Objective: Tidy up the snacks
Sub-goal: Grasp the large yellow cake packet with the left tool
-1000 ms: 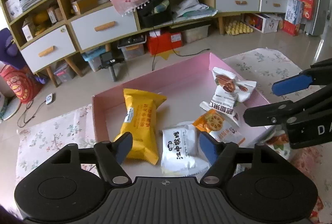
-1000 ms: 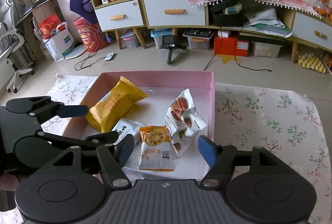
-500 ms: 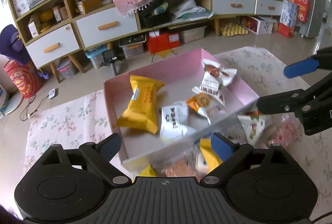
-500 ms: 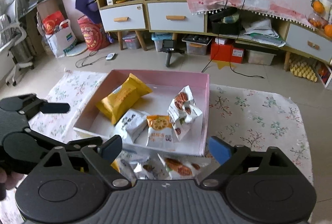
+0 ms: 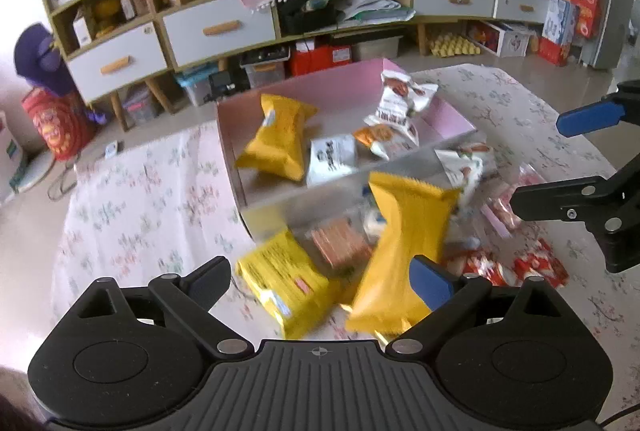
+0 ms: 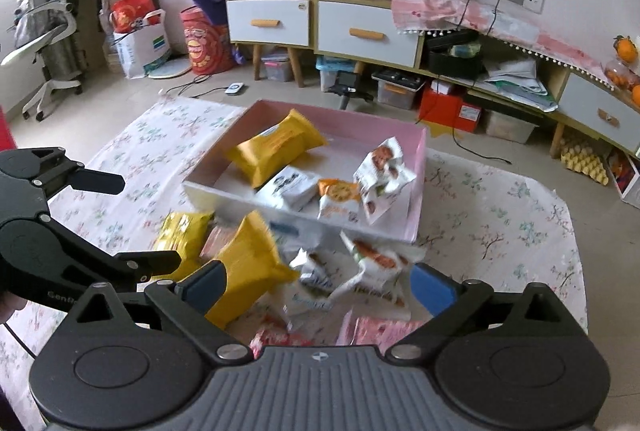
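Holding both grippers wide and empty over the loose pile, I have my left gripper [image 5: 320, 279] above a yellow pack [image 5: 404, 251] and a yellow bag [image 5: 280, 279], and my right gripper [image 6: 316, 287] above the white packets [image 6: 360, 271]. The pink box [image 5: 312, 87] sits just behind the pile, with a yellow pouch [image 5: 280, 139] and smaller packs inside. I judge the risks to be pinching two overlapping wrappers at once, since they lie on each other, or crushing the crackers [image 5: 340, 243] underneath. My two grippers are near each other and could clash over the same packet.
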`<action>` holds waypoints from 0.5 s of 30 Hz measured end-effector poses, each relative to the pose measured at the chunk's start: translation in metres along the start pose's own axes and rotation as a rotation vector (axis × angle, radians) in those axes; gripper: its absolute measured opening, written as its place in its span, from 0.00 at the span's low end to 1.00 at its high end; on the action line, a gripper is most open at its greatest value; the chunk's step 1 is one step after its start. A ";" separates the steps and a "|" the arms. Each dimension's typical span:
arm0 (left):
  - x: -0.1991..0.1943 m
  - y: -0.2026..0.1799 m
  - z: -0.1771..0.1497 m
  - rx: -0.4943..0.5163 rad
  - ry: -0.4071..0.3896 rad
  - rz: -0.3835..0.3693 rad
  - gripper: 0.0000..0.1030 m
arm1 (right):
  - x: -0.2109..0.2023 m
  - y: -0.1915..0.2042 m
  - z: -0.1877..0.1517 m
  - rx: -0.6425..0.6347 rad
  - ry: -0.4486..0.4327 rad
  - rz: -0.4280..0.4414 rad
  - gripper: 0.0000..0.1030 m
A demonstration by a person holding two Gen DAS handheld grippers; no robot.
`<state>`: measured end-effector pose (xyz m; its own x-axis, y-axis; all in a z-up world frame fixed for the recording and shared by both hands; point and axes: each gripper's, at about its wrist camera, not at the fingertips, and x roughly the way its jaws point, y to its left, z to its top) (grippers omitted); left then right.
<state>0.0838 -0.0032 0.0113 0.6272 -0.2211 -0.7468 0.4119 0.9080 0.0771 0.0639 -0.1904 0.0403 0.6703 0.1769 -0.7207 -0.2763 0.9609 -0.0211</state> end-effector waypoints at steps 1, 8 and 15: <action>0.000 -0.001 -0.005 -0.005 0.000 -0.004 0.94 | -0.002 0.002 -0.004 -0.003 -0.003 0.000 0.81; 0.000 -0.012 -0.029 0.011 0.008 -0.022 0.94 | -0.003 0.002 -0.035 -0.001 0.018 0.013 0.81; 0.004 -0.019 -0.033 0.027 -0.051 -0.051 0.94 | 0.004 0.003 -0.059 -0.030 0.046 -0.008 0.81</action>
<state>0.0565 -0.0096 -0.0155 0.6372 -0.2855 -0.7159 0.4619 0.8850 0.0582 0.0251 -0.1990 -0.0030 0.6399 0.1590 -0.7518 -0.2922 0.9552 -0.0467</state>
